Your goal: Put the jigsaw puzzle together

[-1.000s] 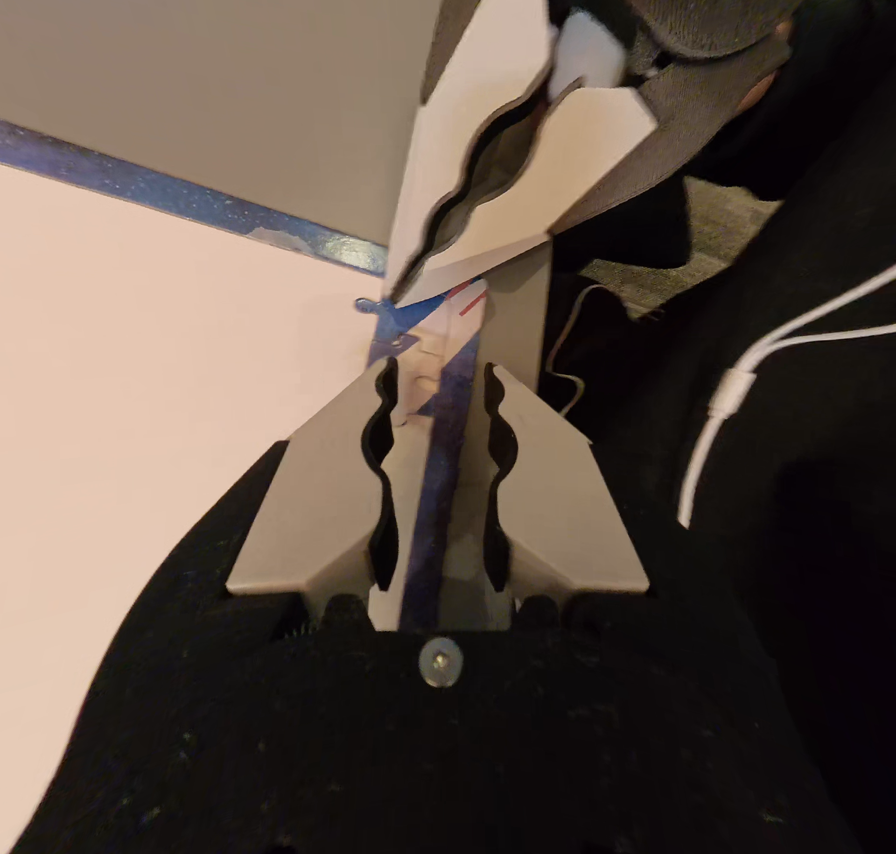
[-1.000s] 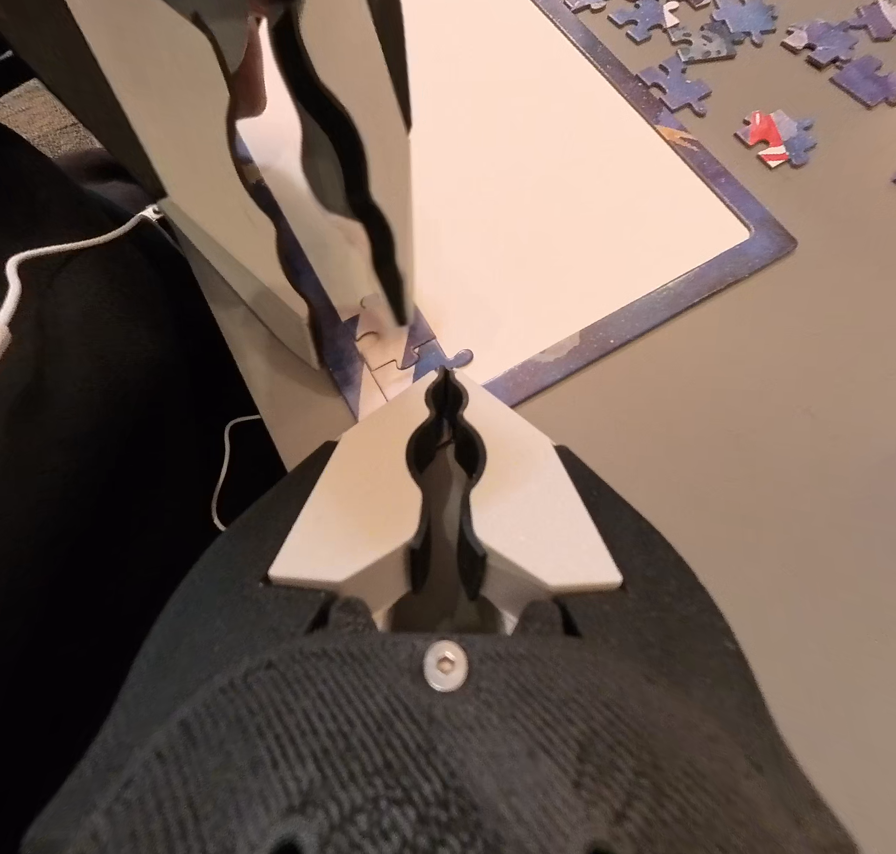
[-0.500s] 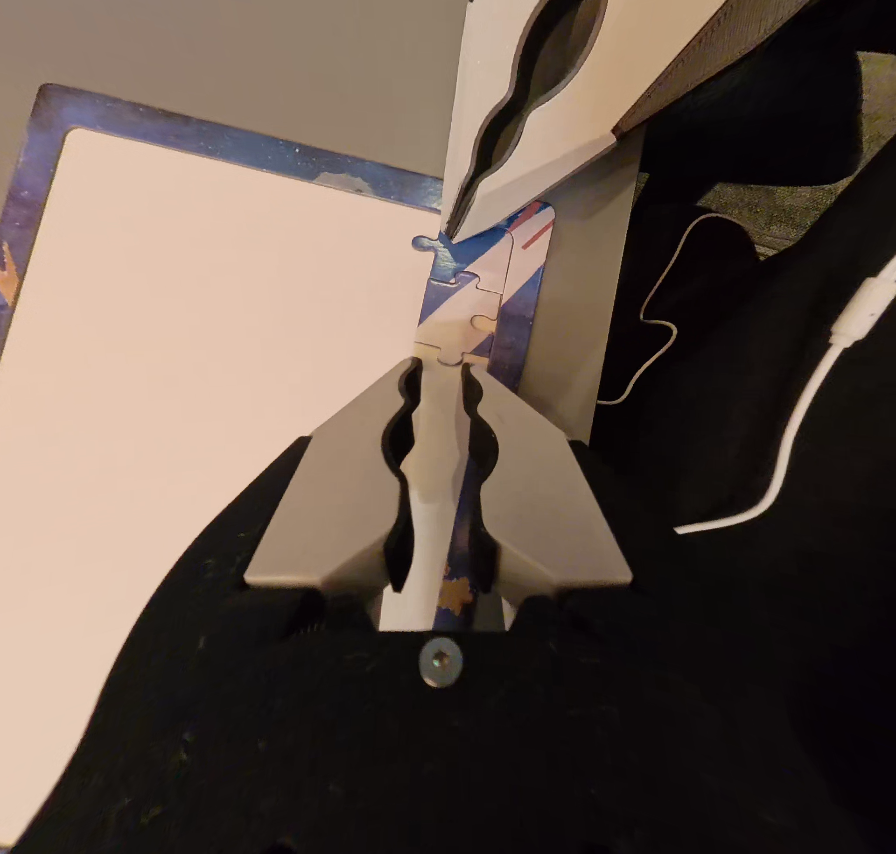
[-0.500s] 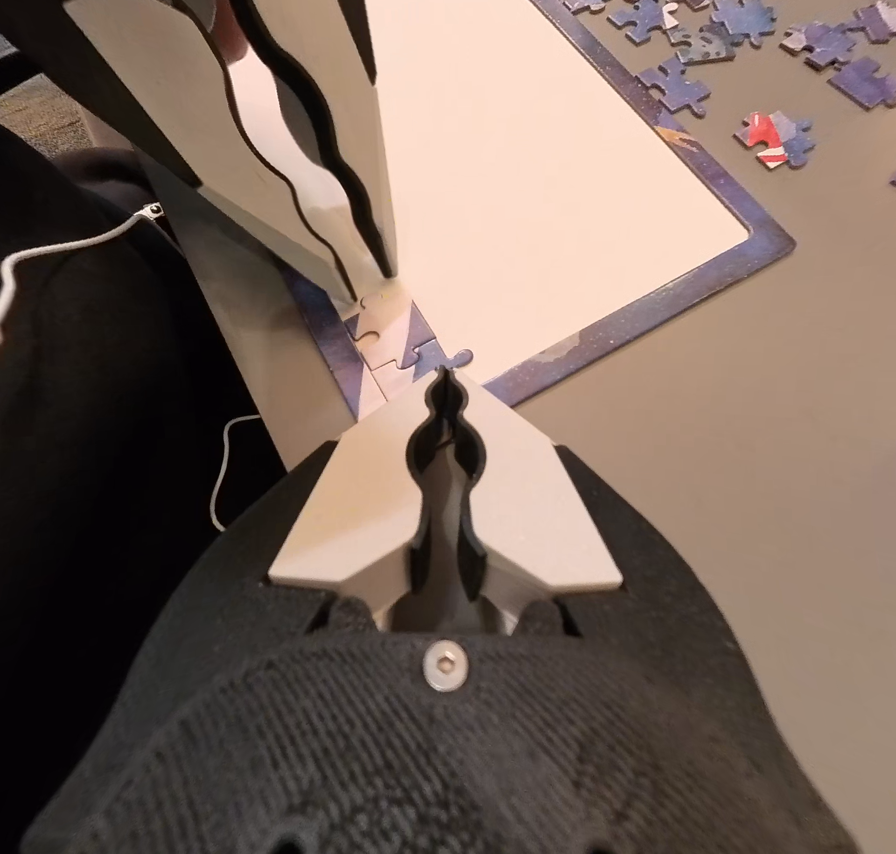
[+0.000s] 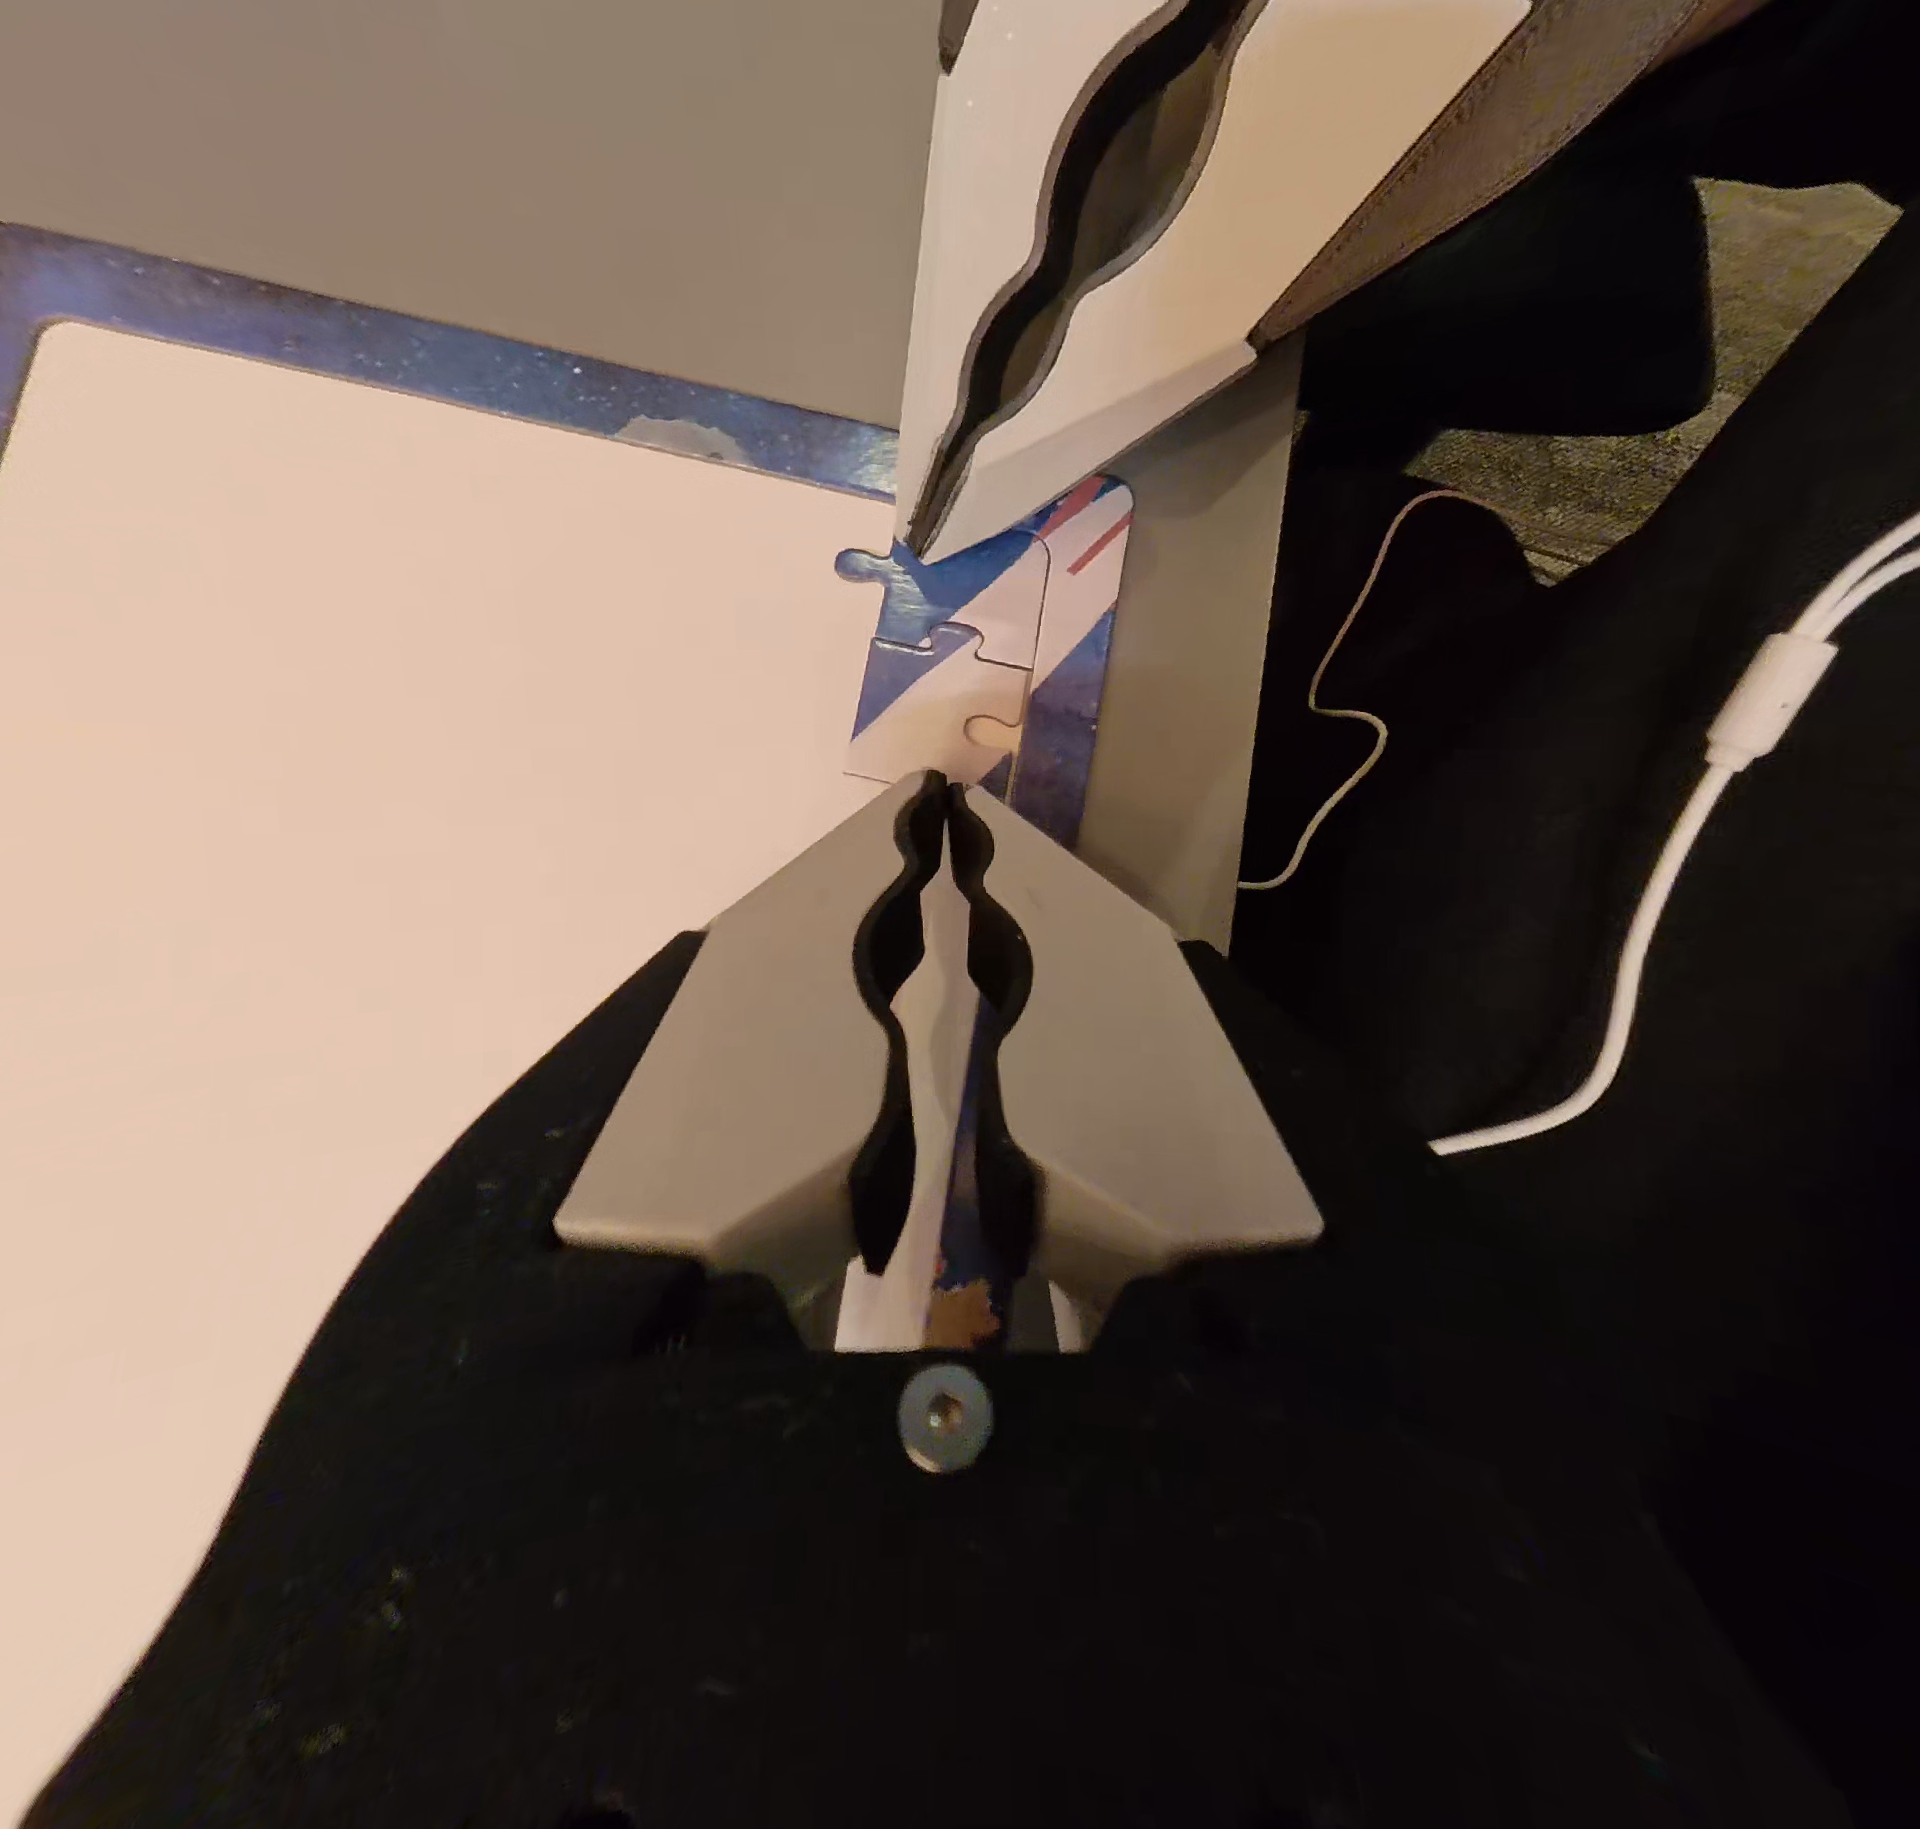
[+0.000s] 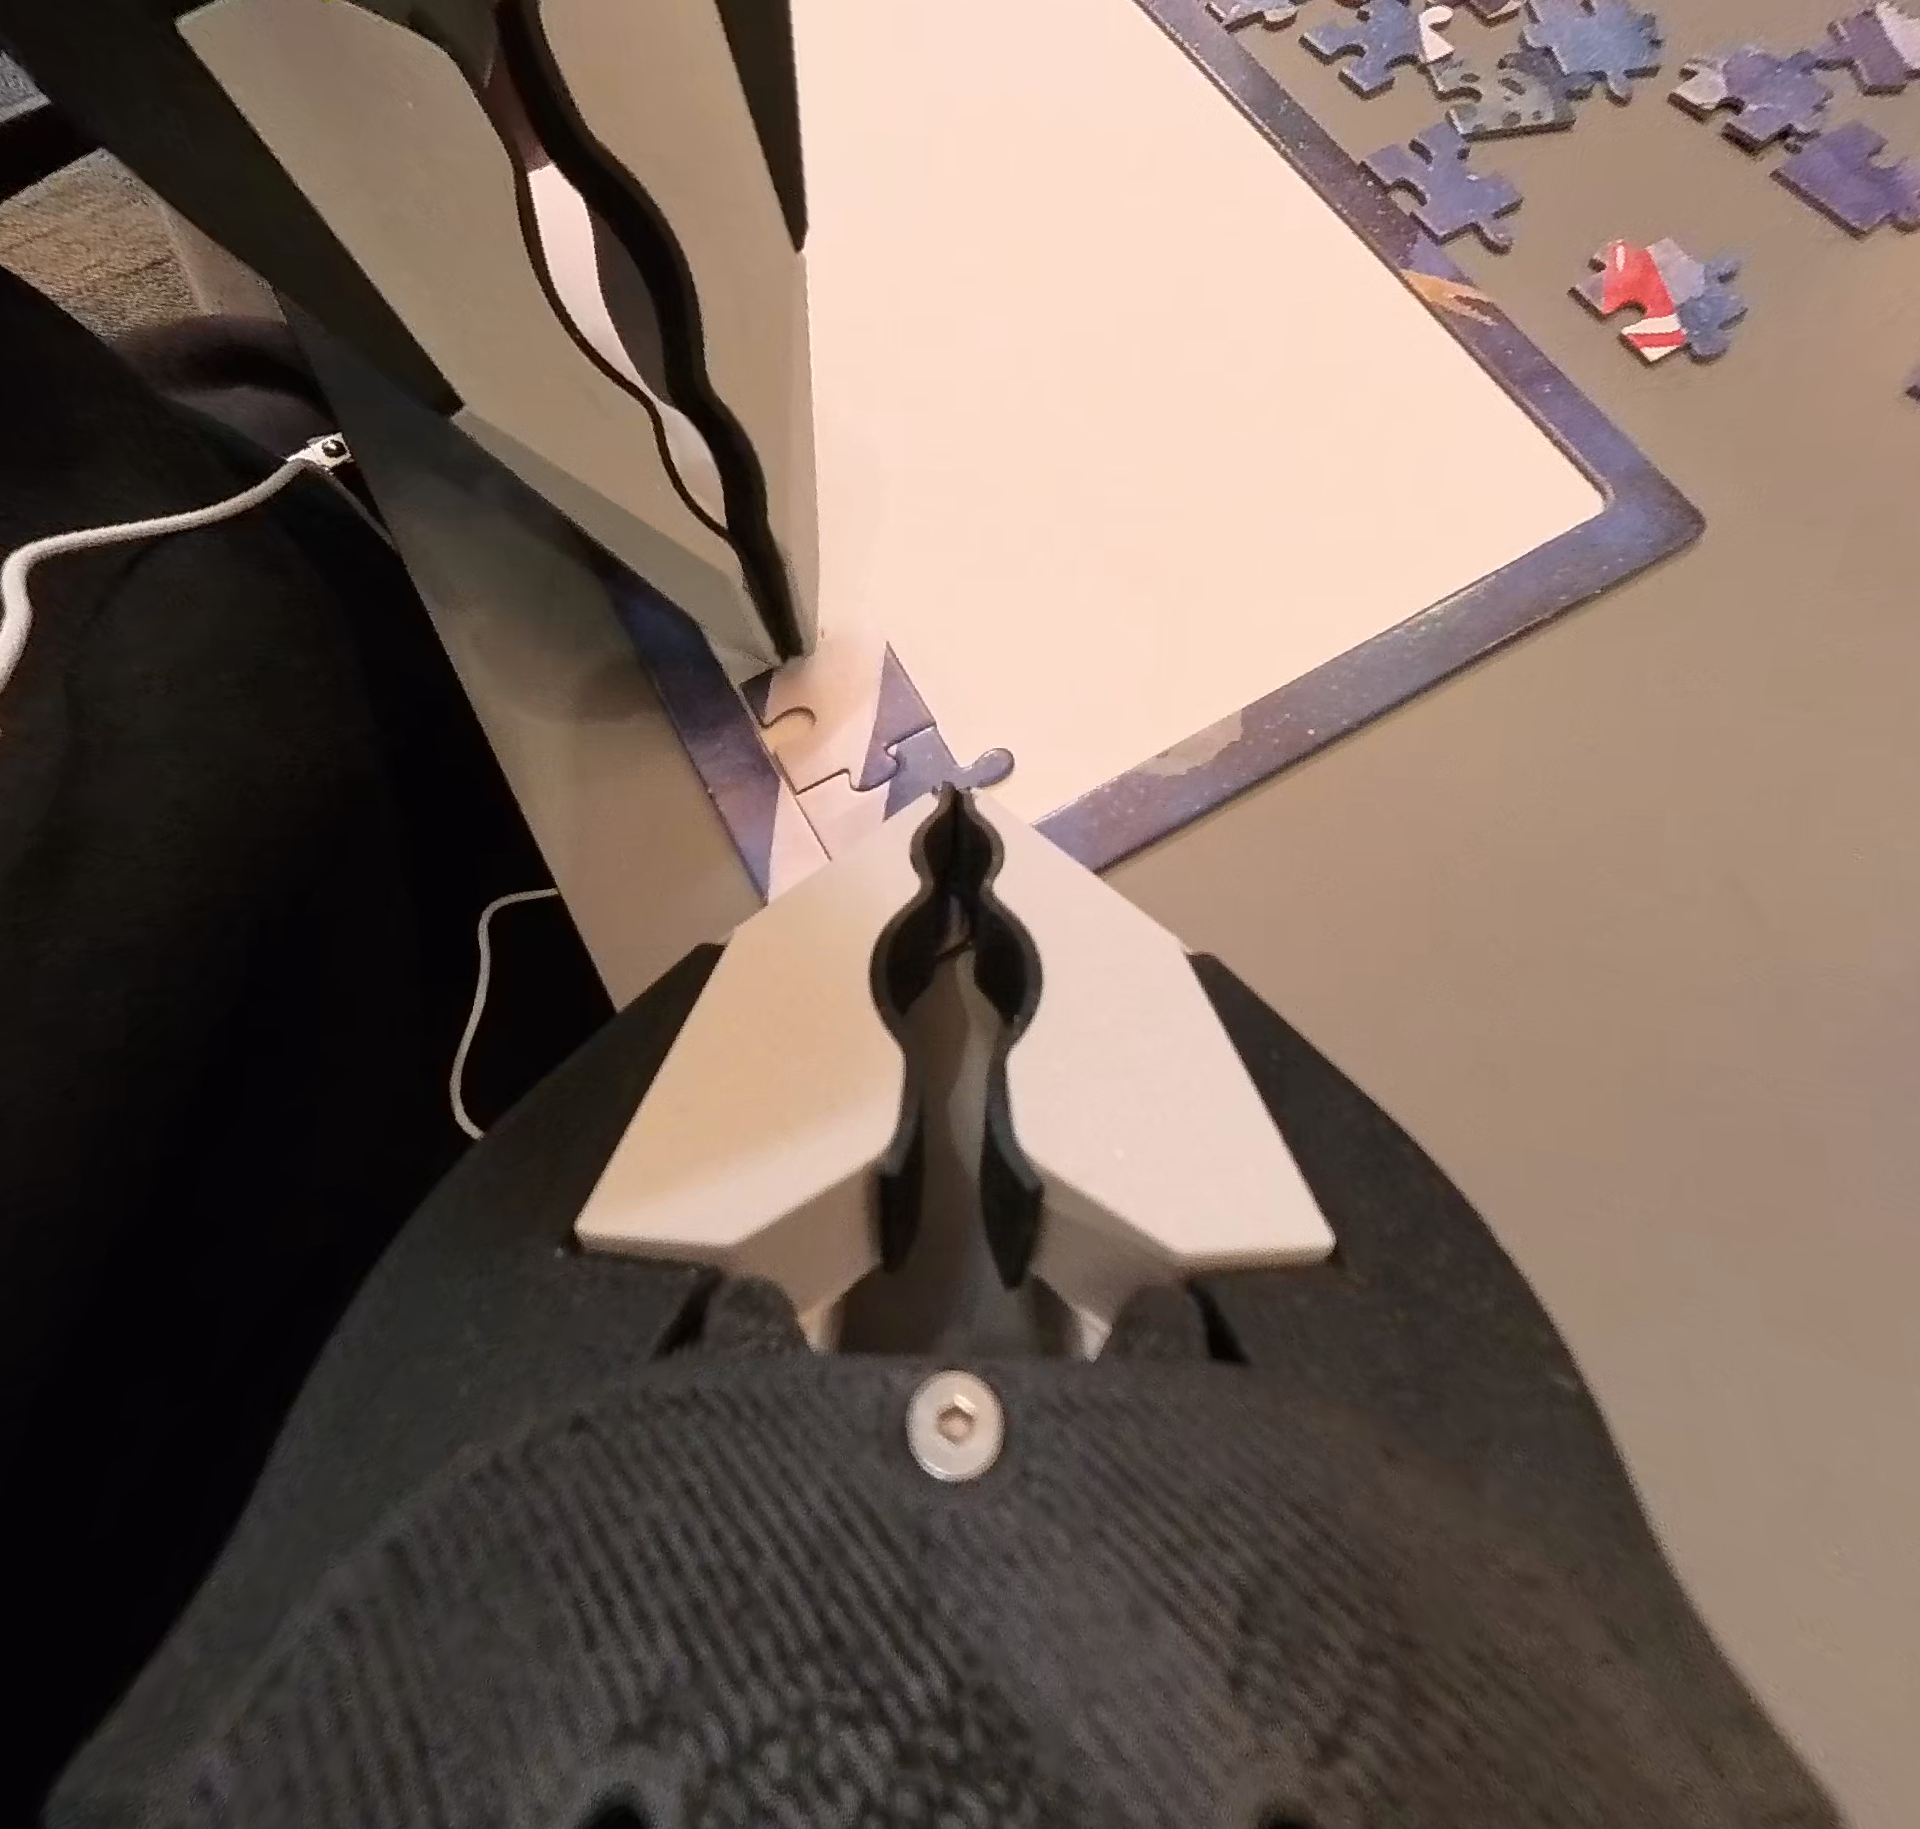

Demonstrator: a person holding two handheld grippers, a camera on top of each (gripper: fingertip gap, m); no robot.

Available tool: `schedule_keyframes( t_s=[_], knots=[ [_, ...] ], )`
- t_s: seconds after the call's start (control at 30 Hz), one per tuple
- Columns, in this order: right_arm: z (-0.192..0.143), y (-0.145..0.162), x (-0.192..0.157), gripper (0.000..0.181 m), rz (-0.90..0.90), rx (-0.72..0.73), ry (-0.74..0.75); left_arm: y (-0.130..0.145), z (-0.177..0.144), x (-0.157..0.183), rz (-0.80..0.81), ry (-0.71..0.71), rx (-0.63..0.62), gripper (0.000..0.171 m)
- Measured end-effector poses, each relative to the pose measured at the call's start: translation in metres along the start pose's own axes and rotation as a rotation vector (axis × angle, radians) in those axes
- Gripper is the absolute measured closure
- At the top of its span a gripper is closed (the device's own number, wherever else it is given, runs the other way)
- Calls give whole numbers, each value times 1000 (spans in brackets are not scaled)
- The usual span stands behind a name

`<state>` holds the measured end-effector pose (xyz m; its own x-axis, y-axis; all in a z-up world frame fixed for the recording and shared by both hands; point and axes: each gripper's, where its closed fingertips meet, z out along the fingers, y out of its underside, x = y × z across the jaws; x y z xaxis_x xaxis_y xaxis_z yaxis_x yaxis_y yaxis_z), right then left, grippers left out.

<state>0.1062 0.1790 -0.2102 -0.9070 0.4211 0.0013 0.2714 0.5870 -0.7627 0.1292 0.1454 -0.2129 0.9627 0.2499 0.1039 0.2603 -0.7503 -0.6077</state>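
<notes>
The puzzle tray has a blue frame (image 5: 416,356) around a white board (image 5: 416,740). Two joined blue-and-white pieces lie in its near corner: the corner piece (image 5: 920,600) and the second piece (image 5: 935,704). My left gripper (image 5: 940,787) is shut, with its tips on the near edge of the second piece. My right gripper (image 6: 954,797) is shut, with its tips touching the corner piece (image 6: 920,761). The right gripper also shows at the top of the left wrist view (image 5: 925,522). The left gripper also shows in the right wrist view (image 6: 784,641).
Several loose blue pieces (image 6: 1558,44) lie on the grey table beyond the tray's frame (image 6: 1455,616). A red, white and blue piece (image 6: 1652,299) lies apart from them. The table edge (image 5: 1184,688) runs beside the corner. A person in black with a white cable (image 5: 1662,844) sits there. My hands' fingertips stand some 5 centimeters from each other.
My left gripper has closed from open to shut and drawn back along the tray edge to the second piece. The right gripper has stayed shut on the corner piece.
</notes>
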Motion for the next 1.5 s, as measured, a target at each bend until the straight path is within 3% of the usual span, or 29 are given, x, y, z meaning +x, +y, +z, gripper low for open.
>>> schedule_keyframes(
  t_s=[0.13,0.2,0.27,0.37,0.47,0.7,0.87,1.07,1.23,1.5],
  knots=[
    [0,0,0,181,0,0,0,2,-1,-6,-14,-21,-19,163],
    [0,0,0,181,-1,0,1,2,-4,-13,-11,-62,-16,171],
    [0,0,0,181,-1,0,1,0,-6,-14,-12,-71,2,167],
    [0,0,0,181,1,0,-1,-11,-1,-9,-22,-48,59,140],
    [0,0,0,181,-1,0,1,-12,10,-9,-12,-51,45,127],
    [0,0,0,181,2,0,-1,-14,13,-3,5,-11,7,146],
    [0,0,1,181,1,0,9,-13,11,-9,25,-30,-5,171],
    [0,0,2,181,6,0,9,-10,9,-2,31,-17,-10,169],
    [0,0,2,181,4,1,11,-7,8,-6,1,-49,-8,124],
    [0,0,2,181,8,0,7,-9,9,-9,7,-82,-8,127]
  ],
)
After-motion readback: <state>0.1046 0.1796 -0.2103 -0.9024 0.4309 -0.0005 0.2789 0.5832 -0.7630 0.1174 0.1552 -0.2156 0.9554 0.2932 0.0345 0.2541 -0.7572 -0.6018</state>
